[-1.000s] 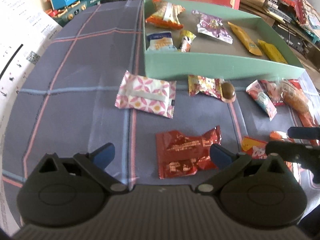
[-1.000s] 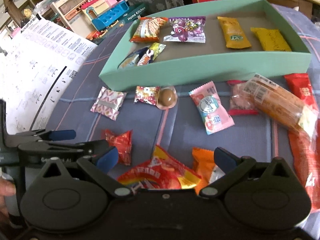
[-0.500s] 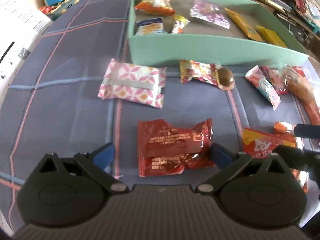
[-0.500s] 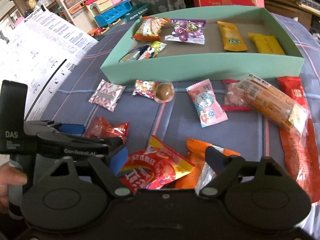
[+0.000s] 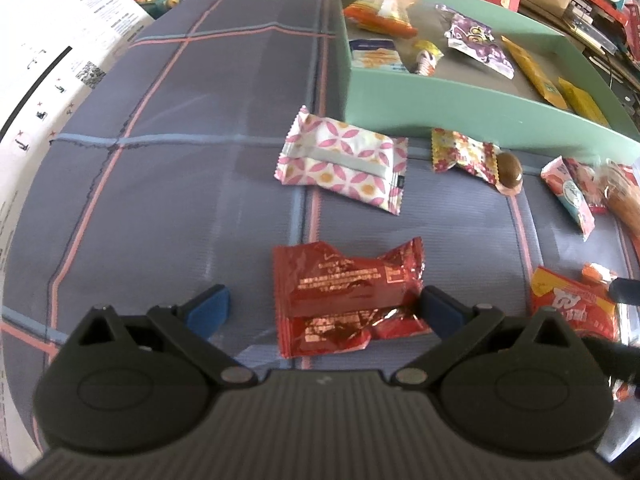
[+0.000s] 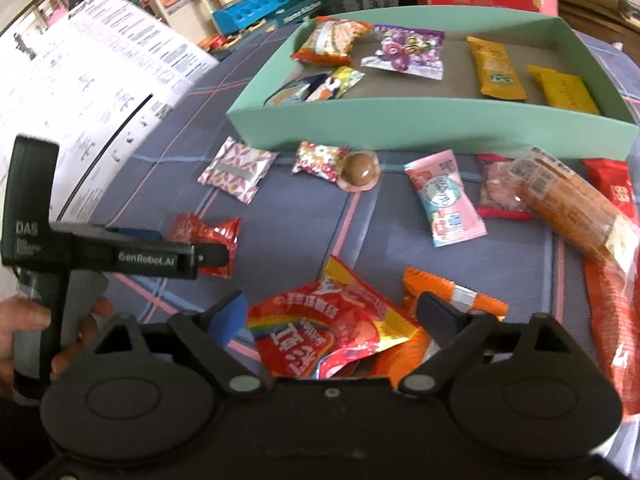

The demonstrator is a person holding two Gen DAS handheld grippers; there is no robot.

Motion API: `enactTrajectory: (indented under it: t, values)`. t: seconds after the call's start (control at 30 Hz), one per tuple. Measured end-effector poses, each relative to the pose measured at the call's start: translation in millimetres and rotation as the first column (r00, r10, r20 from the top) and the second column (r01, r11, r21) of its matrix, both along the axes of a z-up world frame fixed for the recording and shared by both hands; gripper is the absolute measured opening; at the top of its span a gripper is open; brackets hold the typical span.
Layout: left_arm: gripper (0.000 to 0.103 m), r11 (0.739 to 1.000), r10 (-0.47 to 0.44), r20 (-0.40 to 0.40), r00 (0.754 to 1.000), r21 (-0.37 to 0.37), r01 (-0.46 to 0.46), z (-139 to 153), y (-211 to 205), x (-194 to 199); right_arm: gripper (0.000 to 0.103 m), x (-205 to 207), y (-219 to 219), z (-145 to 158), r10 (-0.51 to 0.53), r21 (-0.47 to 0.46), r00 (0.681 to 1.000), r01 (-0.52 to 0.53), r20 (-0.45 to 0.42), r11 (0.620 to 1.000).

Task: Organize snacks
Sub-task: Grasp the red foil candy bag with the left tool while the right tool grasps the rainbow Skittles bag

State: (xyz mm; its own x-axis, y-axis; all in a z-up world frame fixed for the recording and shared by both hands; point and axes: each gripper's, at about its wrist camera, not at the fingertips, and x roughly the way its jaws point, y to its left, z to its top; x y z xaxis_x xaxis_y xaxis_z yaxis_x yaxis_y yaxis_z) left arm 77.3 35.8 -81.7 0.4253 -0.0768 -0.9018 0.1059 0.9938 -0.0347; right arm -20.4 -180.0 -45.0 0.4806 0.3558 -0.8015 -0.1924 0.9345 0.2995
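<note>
Red snack packet (image 5: 346, 294) lies between wide-open left jaws

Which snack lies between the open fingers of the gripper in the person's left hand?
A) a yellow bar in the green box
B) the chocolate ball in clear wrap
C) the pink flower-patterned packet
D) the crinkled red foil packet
D: in the left wrist view the red foil packet lies on the cloth between the spread fingers of the left gripper, nearer the right-hand one, while the pink flower-patterned packet lies farther off.

Black left gripper (image 5: 324, 304), blue-padded fingers (image 5: 212, 306), grey ribbed body, silver pivot screws
</note>
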Motion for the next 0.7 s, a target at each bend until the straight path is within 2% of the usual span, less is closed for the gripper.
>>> enactTrajectory:
  t: [0.1, 0.2, 0.27, 0.33, 0.37, 0.43, 0.5, 0.57, 0.63, 0.7]
  values:
    - [0.103, 1.0, -0.001, -0.002, 1.0, 0.005, 0.001, 1, 0, -1, 0.103, -1, 8, -3, 0.042, -0.034, 0.999, -0.042, 0.013, 0.999]
    - [0.103, 1.0, 0.0, -0.001, 1.0, 0.01, 0.0, 2, 0, -1, 0.102, -3, 16, -5, 0.086, -0.104, 0.996, -0.082, 0.039, 0.991]
    - [0.103, 1.0, 0.004, -0.001, 1.0, 0.011, -0.004, 1, 0, -1, 0.098, -6, 22, -6, 0.118, -0.167, 0.991, -0.106, 0.063, 0.98]
    - [0.103, 1.0, 0.008, -0.002, 1.0, 0.008, -0.008, 1, 1, -1, 0.084, -11, 28, -8, 0.156, -0.252, 0.983, -0.127, 0.099, 0.959]
    - [0.103, 1.0, 0.01, -0.003, 1.0, 0.006, -0.01, 0, 2, -1, 0.081, -12, 29, -8, 0.166, -0.273, 0.98, -0.13, 0.112, 0.953]
    - [0.103, 1.0, 0.01, -0.003, 1.0, 0.006, -0.01, 1, 2, 0, 0.068, -12, 26, -7, 0.162, -0.287, 0.979, -0.12, 0.128, 0.95]
    - [0.103, 1.0, 0.008, -0.001, 1.0, 0.007, -0.008, 0, 2, 0, 0.061, -10, 23, -5, 0.142, -0.282, 0.98, -0.098, 0.138, 0.954]
    - [0.103, 1.0, 0.002, 0.001, 1.0, 0.009, -0.002, 0, 1, -1, 0.059, -5, 18, -3, 0.114, -0.253, 0.985, -0.078, 0.132, 0.964]
    - [0.096, 1.0, -0.009, 0.011, 1.0, 0.008, 0.009, 1, 0, -4, 0.059, 2, 15, -2, 0.086, -0.211, 0.989, -0.059, 0.121, 0.976]
    - [0.072, 1.0, -0.026, 0.035, 0.999, -0.01, 0.026, 5, 0, -7, 0.059, 6, 9, 3, 0.056, -0.158, 0.992, -0.038, 0.112, 0.987]
